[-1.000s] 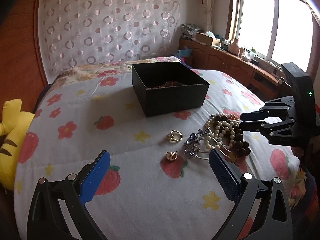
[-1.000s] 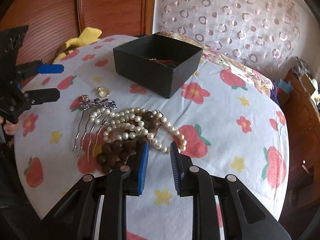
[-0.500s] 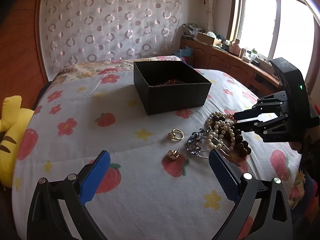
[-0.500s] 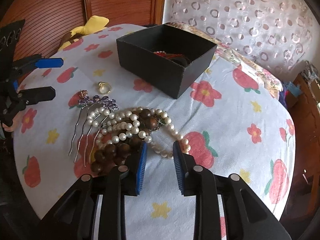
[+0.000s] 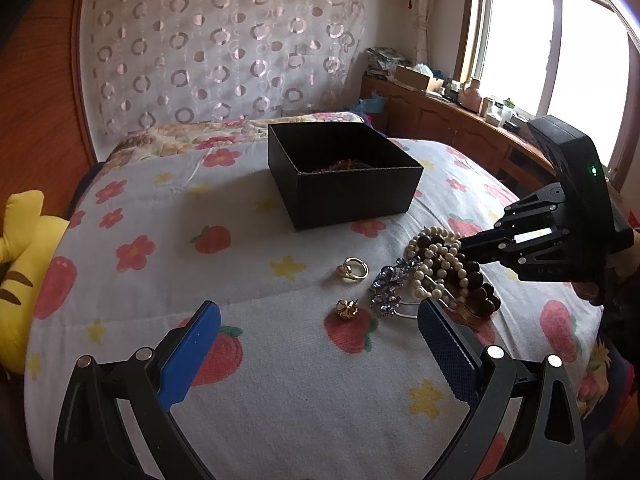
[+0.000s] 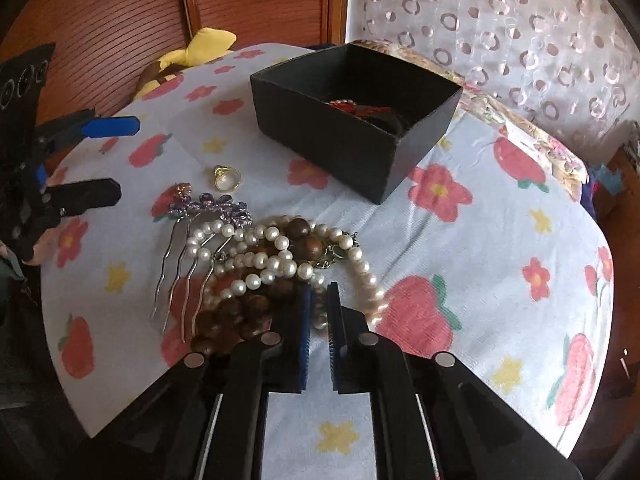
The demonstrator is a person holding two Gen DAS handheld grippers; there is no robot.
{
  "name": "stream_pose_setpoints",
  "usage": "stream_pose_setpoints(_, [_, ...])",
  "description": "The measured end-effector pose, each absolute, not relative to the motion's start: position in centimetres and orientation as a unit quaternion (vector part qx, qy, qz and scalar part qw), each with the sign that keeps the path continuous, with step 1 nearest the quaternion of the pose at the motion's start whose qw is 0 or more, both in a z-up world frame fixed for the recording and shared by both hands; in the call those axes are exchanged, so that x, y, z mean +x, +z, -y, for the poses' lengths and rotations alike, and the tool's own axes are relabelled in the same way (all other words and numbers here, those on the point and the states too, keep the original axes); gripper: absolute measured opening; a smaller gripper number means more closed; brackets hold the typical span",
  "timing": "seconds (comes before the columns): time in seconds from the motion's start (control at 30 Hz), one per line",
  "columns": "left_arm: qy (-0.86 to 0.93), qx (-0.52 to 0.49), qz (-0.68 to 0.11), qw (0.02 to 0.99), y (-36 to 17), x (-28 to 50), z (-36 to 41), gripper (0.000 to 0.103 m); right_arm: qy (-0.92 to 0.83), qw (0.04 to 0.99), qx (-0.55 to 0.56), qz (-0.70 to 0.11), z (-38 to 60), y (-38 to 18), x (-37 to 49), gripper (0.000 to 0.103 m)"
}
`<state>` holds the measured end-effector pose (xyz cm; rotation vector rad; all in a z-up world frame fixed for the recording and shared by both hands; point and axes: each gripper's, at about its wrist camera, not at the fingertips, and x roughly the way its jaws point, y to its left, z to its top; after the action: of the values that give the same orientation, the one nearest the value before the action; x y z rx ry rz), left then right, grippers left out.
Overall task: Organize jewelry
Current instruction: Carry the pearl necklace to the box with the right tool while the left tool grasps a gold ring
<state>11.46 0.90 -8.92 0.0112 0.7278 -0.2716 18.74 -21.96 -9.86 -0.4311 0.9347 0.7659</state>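
Note:
A black open box point(image 5: 344, 176) point(image 6: 356, 120) stands on the flowered bed cover, with some jewelry inside. A heap of pearl strands point(image 6: 276, 256) and brown wooden beads point(image 6: 240, 312) point(image 5: 452, 272) lies in front of it. Beside the heap lie a purple hair comb point(image 6: 212, 216) point(image 5: 388, 288), a gold ring point(image 6: 227, 178) point(image 5: 354, 274) and a small gold piece point(image 5: 346, 308). My right gripper point(image 6: 317, 300) is nearly shut with its tips at the pearl strand, which lies between the pads. My left gripper point(image 5: 316, 332) is open, low over the cover before the small gold piece.
A yellow plush toy point(image 5: 20, 272) lies at the bed's left edge. A wooden headboard point(image 6: 160, 20) and a patterned curtain point(image 5: 224, 48) stand behind. A wooden counter with clutter point(image 5: 460, 108) runs under the window at the right.
My right gripper has moved forward and down onto the bead heap and its jaws have narrowed around the pearls. My left gripper has stayed open and almost still.

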Motion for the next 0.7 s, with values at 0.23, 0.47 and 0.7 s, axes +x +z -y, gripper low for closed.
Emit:
stream_pose_setpoints(0.23, [-0.149, 0.012, -0.373, 0.916, -9.5, 11.4, -0.1, 0.095, 0.331, 0.857, -0.158, -0.362, 23.8, -5.4, 17.8, 0.009])
stream_pose_setpoints(0.47, [-0.173, 0.032, -0.386, 0.905, -9.9, 11.2, 1.3, 0.084, 0.326, 0.883, -0.153, -0.3, 24.2, -0.6, 16.2, 0.009])
stream_pose_setpoints(0.7, [-0.178, 0.038, -0.397, 0.9, -10.0, 12.0, 1.7, 0.047, 0.329, 0.895, -0.15, -0.264, 24.3, 2.6, 15.1, 0.009])
